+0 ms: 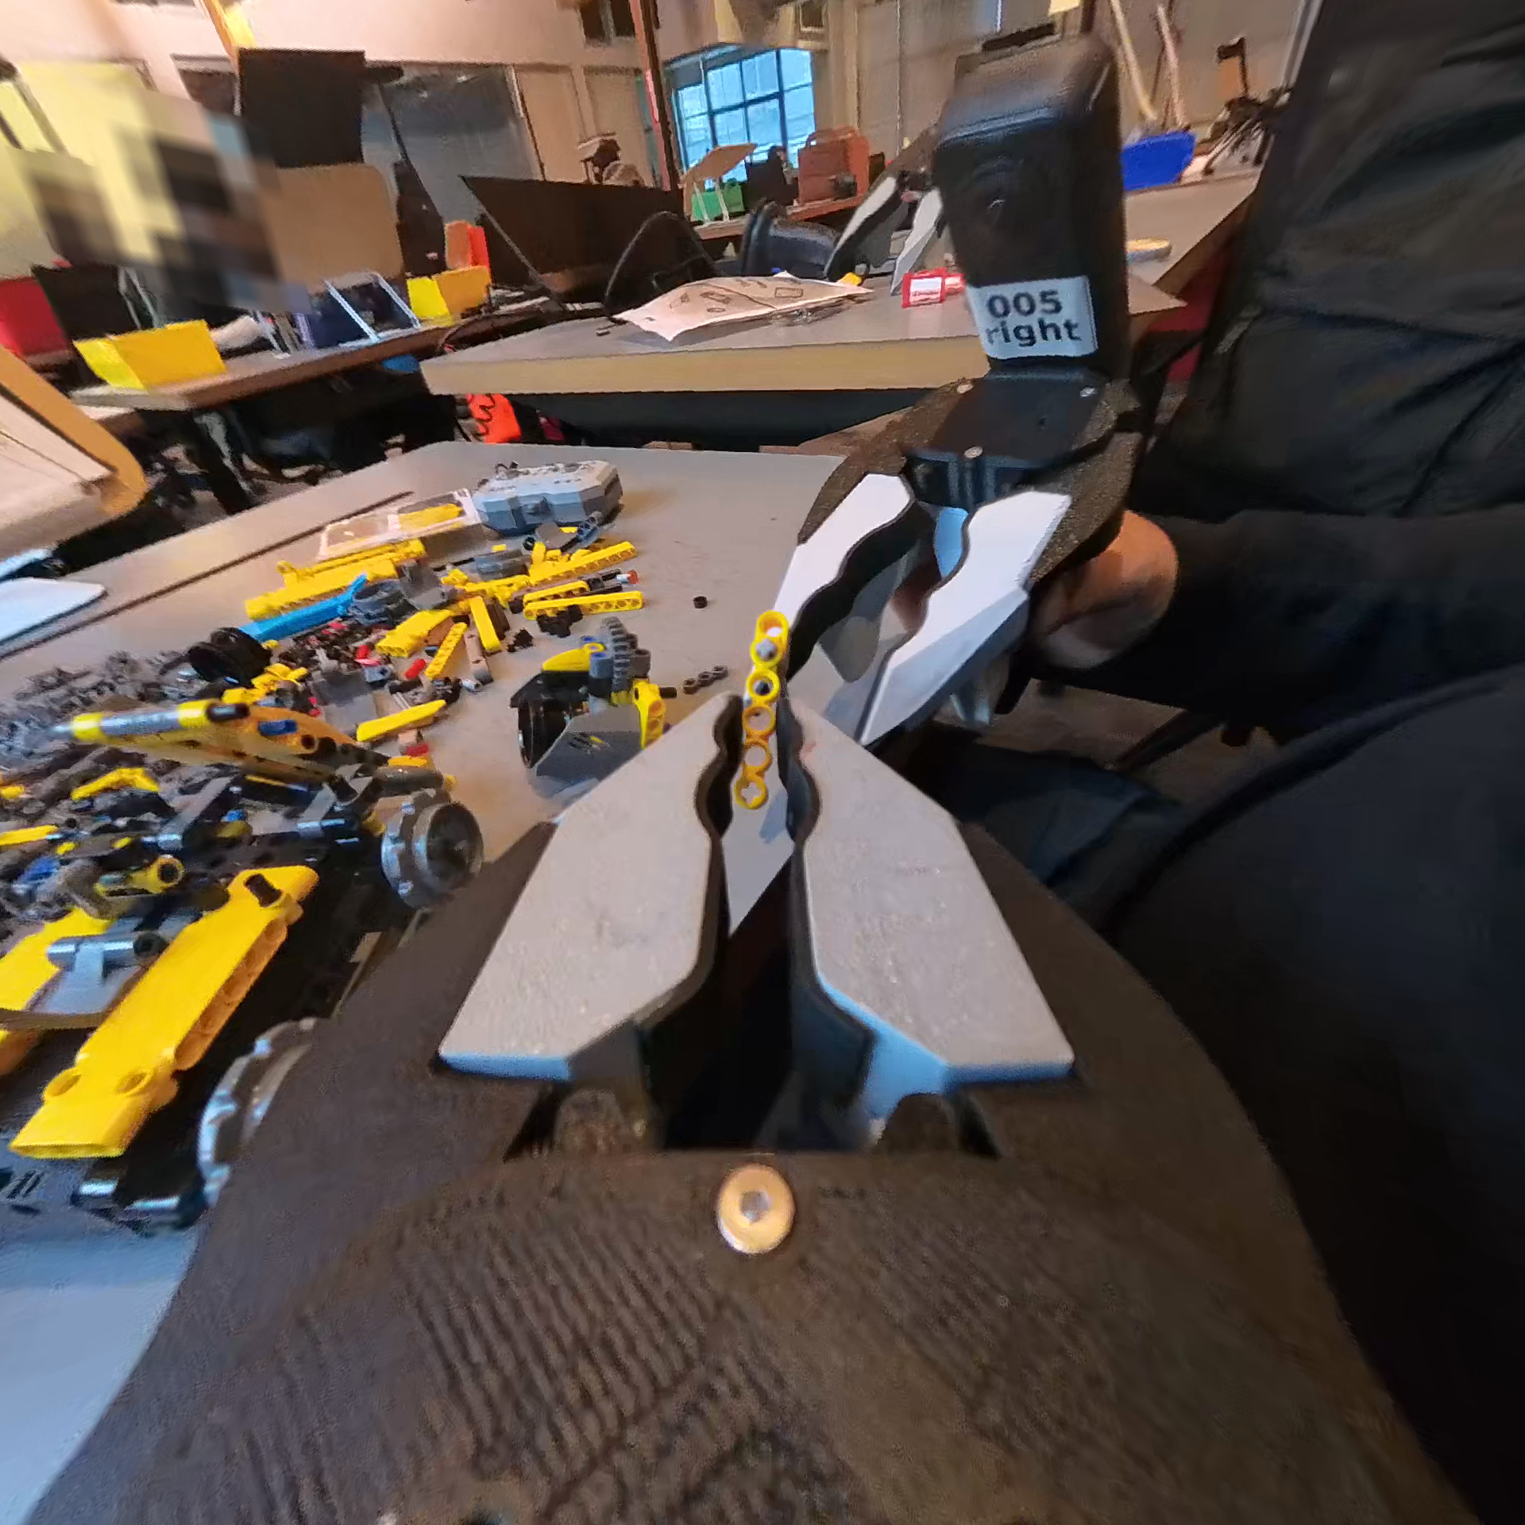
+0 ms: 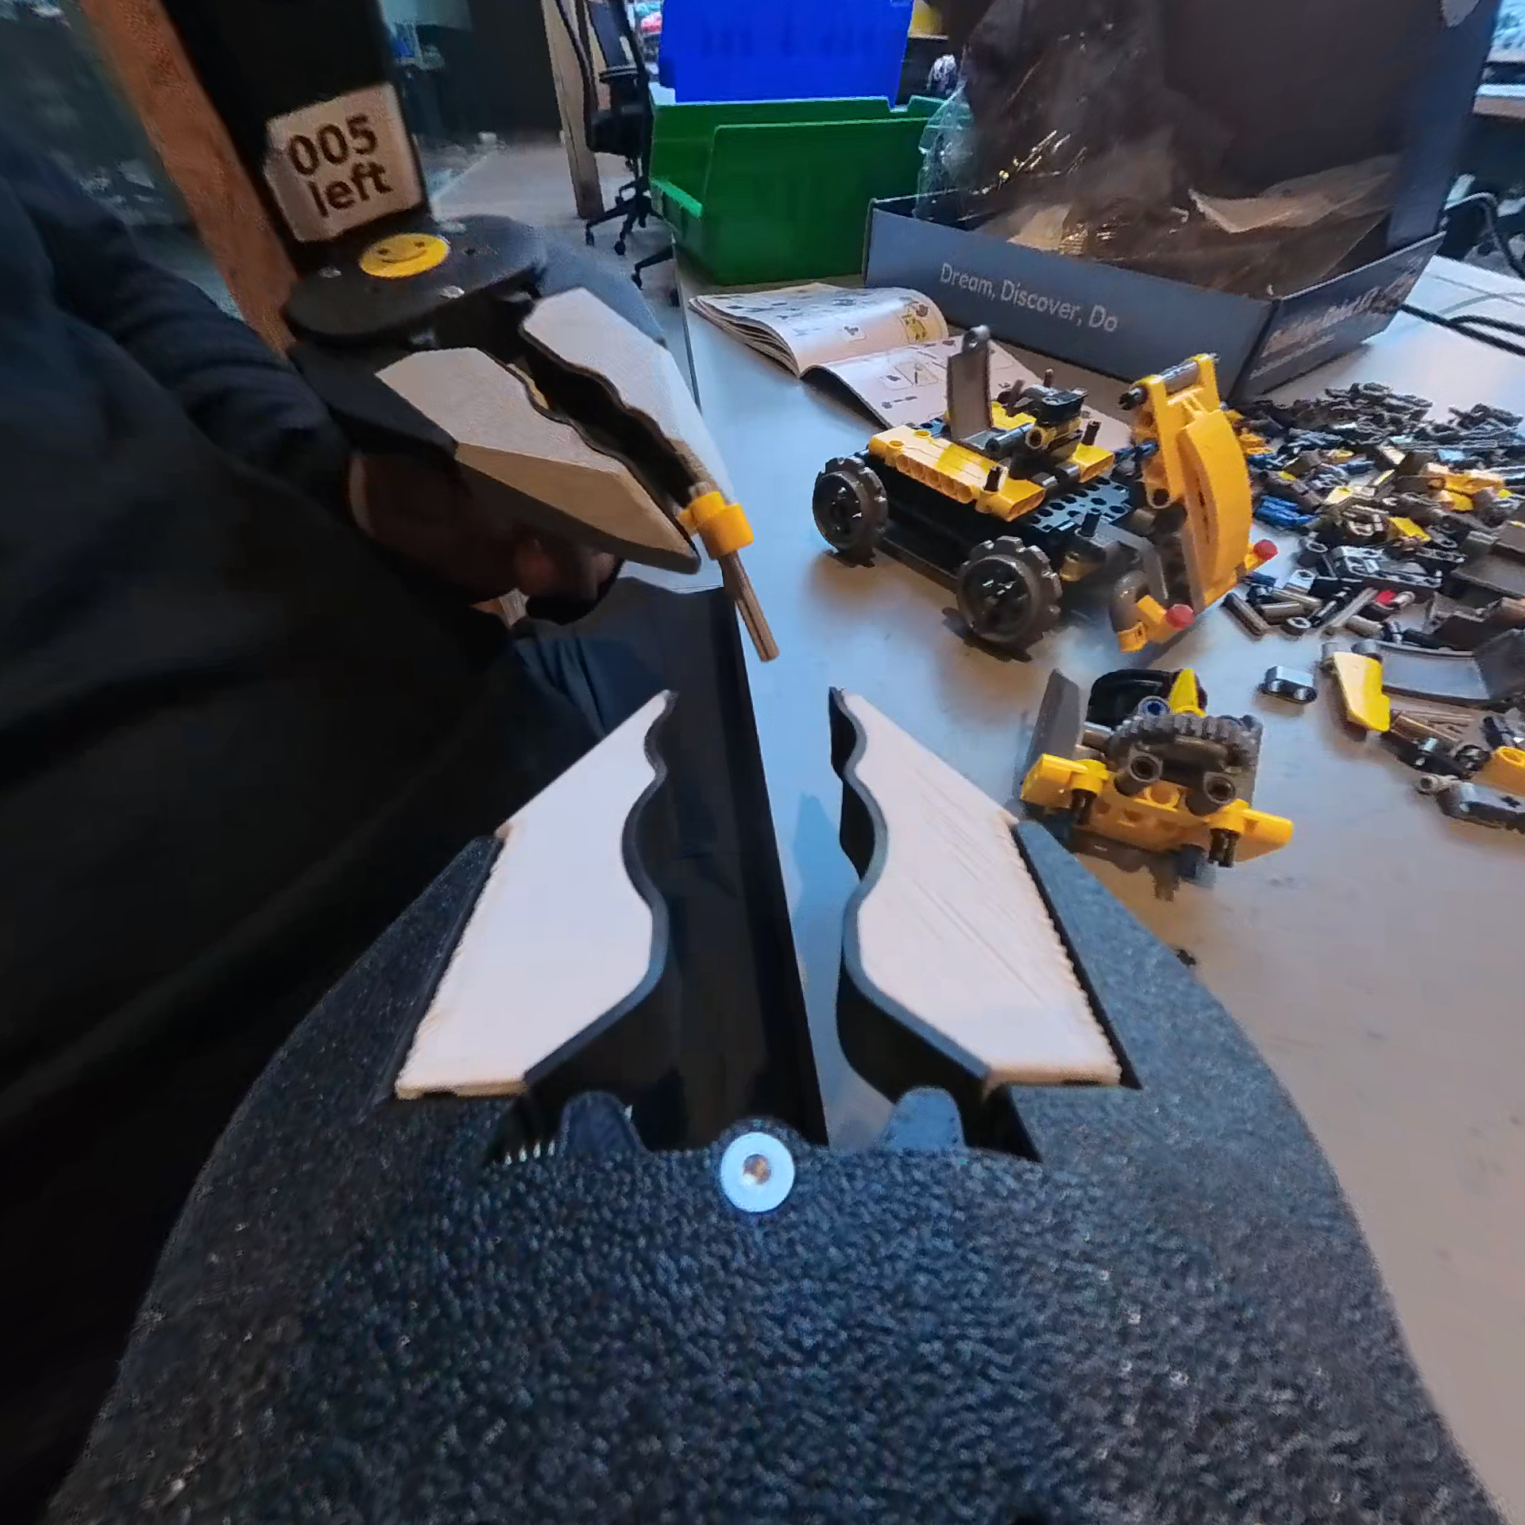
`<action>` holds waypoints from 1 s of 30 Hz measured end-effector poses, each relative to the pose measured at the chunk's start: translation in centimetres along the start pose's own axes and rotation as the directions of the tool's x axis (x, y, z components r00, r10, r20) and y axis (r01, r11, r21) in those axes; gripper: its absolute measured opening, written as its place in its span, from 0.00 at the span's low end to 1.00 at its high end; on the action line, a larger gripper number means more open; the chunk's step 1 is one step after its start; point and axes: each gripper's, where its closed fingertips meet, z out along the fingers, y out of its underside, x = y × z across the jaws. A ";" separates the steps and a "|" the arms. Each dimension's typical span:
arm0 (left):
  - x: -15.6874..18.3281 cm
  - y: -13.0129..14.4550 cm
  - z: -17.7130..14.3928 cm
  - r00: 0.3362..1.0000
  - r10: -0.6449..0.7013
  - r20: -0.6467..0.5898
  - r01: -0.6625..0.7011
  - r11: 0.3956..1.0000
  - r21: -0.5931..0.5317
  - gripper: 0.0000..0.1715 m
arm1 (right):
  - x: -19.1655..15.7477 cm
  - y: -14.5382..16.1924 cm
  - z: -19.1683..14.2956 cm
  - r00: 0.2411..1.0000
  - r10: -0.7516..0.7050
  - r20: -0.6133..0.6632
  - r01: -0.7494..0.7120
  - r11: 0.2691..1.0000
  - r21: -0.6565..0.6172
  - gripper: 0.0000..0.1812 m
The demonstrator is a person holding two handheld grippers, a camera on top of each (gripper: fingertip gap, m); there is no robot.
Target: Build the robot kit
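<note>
My left gripper [image 1: 763, 718] is shut on a yellow beam with holes [image 1: 761, 701], held upright above the table's near edge. In the right wrist view the left gripper [image 2: 705, 528] shows at upper left, with the yellow beam [image 2: 716, 528] at its tips and a grey axle [image 2: 755, 611] sticking out of the beam. My right gripper [image 2: 751, 701] is open and empty, a short way below the axle's free end. In the left wrist view the right gripper [image 1: 854, 722] is just right of the beam, held by a hand [image 1: 1106, 594].
On the grey table [image 2: 1320, 1031] stand a part-built yellow vehicle [image 2: 1031, 503], a small yellow and grey gear assembly [image 2: 1155, 784] and a pile of loose parts [image 2: 1386, 495]. An open booklet [image 2: 825, 330], a cardboard box [image 2: 1155, 289] and a green bin [image 2: 784, 190] lie beyond. My left and right fingertips are right by each other.
</note>
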 end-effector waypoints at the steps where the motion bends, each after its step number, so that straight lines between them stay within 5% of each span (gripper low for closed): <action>1: -0.2 0.1 0.0 1.000 -0.017 -0.006 0.017 1.000 0.002 0.03 | 0.0 0.1 0.0 1.000 0.010 0.011 -0.010 1.000 -0.006 0.19; 30: -1.7 1.2 1.2 0.986 -0.158 -0.059 0.159 0.987 0.004 0.03 | -0.5 0.3 0.2 0.996 0.049 0.079 -0.047 0.998 -0.029 0.18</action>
